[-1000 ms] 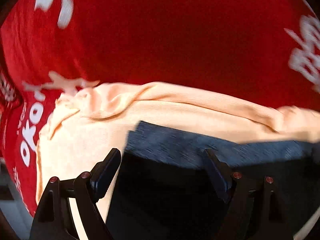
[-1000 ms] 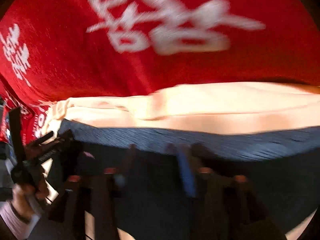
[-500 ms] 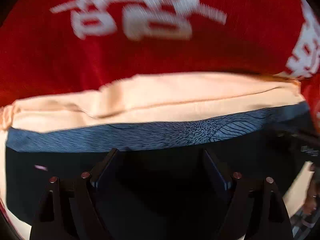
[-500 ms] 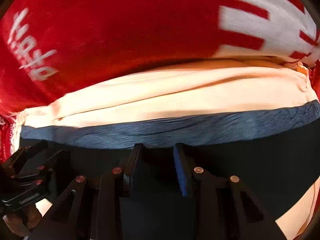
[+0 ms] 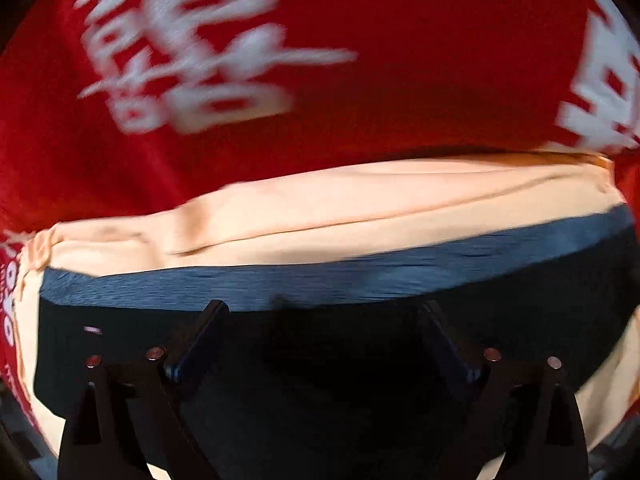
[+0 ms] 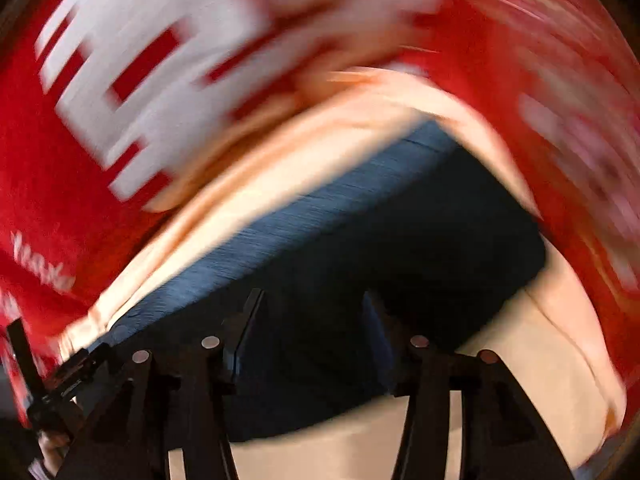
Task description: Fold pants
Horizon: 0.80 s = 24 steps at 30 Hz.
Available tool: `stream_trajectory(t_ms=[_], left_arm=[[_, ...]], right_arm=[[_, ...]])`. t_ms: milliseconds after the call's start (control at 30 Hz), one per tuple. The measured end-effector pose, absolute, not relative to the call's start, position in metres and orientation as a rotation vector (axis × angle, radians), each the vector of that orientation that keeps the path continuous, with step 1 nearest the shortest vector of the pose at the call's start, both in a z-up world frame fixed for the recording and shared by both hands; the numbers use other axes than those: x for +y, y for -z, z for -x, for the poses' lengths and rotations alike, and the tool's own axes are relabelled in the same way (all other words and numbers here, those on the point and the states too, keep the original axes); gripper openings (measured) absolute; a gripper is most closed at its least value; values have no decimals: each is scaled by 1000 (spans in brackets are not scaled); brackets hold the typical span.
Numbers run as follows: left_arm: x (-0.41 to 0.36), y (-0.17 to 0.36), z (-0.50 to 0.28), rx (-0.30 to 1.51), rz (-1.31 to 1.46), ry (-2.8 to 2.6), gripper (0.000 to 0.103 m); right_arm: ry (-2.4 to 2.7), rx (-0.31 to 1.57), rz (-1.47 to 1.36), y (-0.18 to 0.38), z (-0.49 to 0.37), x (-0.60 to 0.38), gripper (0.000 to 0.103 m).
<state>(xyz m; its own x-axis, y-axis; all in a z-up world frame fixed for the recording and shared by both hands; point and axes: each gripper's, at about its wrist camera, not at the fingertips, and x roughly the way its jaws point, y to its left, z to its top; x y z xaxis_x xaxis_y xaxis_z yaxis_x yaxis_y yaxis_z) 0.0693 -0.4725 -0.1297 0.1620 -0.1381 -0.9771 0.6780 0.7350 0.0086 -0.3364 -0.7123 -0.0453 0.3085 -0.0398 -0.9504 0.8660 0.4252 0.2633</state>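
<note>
We're right down over the cloth here, and the dark pants (image 5: 320, 380) lie as a flat folded slab on top of a peach garment (image 5: 360, 208), which in turn sits on a red cloth with white lettering (image 5: 360, 80). Our left gripper (image 5: 320, 320) has its jaws spread wide, nothing pinched between them, hovering low over the middle of the dark panel just short of its lit blue-grey edge. Our right gripper (image 6: 312, 304) shows a narrower gap, also with no fabric visibly caught, and it is tipped at an angle over the same panel near one corner; the picture from that side is heavily smeared, so we can't say whether its tips touch the cloth. In the lower left of the right view we catch the other tool (image 6: 52, 384) poking in beside the pants. Now, the worry as we see it: both tools sit inboard of the edge, so if we close here we may pinch only the top layer, or bite through into the peach garment underneath and drag it along, spoiling the fold. The dark fabric looks thin and limp, so lifting from one side alone could let the far corner sag and skew the crease. And with the right hand swinging fast, a careless sweep could rumple the flat panel or shove the whole stack across the red cloth.
</note>
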Motion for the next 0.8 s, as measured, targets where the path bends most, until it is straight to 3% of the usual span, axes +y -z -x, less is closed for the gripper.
stream_trajectory(t_ms=[233,400,433,467,633,800], left_arm=[[-561,142,6,1288,-563,748,96],[-570,160,28,1281,-617,730,96],[-566,160,29,1281,-623,731,96],[-565,159,29,1288,-629,730,97],[-568,152,25,1290,-664,721,97],[-572,157,25,1289,-661,707,98]], right_arm=[[959,971,-1136,54,436,-747,53],[918,880,-1196,59,441,-761,53],[900,878,-1202,60,438,-766,38],[874,908,-1212,63,431,-772,9],[838,948,-927,35,405,-758,11],[881,892,-1136,55,444,-762,19]])
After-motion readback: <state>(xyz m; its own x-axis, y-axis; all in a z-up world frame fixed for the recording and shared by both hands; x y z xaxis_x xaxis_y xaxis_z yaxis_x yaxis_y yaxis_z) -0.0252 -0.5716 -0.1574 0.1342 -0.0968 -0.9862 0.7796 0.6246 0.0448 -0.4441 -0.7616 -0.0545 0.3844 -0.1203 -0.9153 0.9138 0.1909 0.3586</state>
